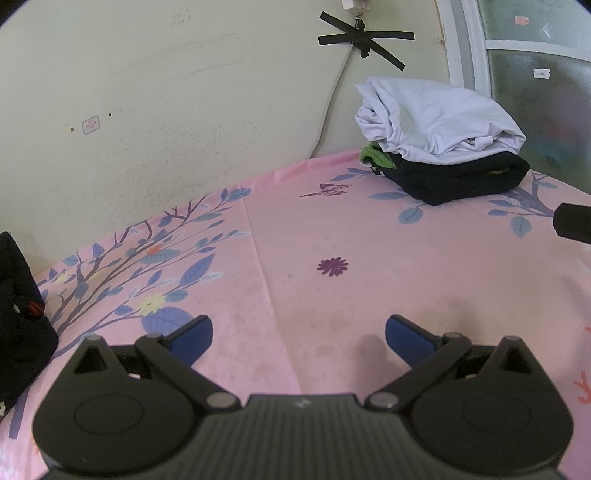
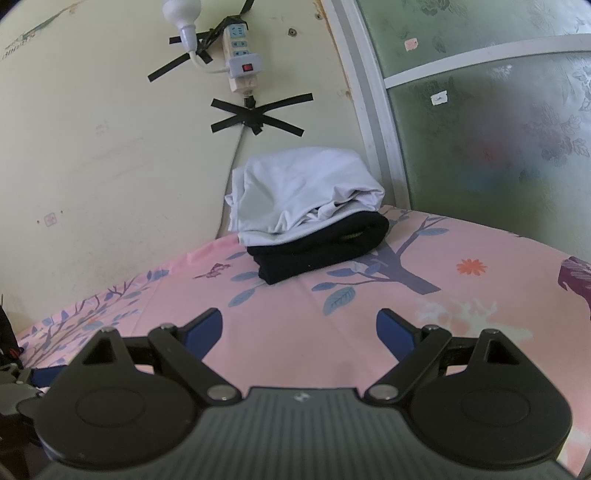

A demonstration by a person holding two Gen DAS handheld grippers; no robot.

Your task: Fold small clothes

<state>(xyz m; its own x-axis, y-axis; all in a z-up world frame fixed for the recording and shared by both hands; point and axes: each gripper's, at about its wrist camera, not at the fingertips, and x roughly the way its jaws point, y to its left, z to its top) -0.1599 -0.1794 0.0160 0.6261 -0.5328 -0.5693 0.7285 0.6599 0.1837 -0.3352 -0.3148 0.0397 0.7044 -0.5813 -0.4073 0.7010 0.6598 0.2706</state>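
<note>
Above the pink tablecloth (image 1: 332, 229), left gripper (image 1: 299, 338) and right gripper (image 2: 299, 332) hang open-jawed and empty between folds, judged to need the dark garment (image 1: 22, 314) at the left fetched next.

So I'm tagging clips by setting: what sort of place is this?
Probably a home room: a pink floral cloth covers the surface, folded clothes are stacked in the corner, and a power strip is taped to the wall beside a frosted-glass door.

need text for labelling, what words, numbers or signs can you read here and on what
Nothing reads clearly.
Wall: faint pencilled numbers, too faint to quote.
Wall stamp: blurred.
Window stickers: too small.
Power strip: no legible label.
Small logo on the claw body: not legible.
</note>
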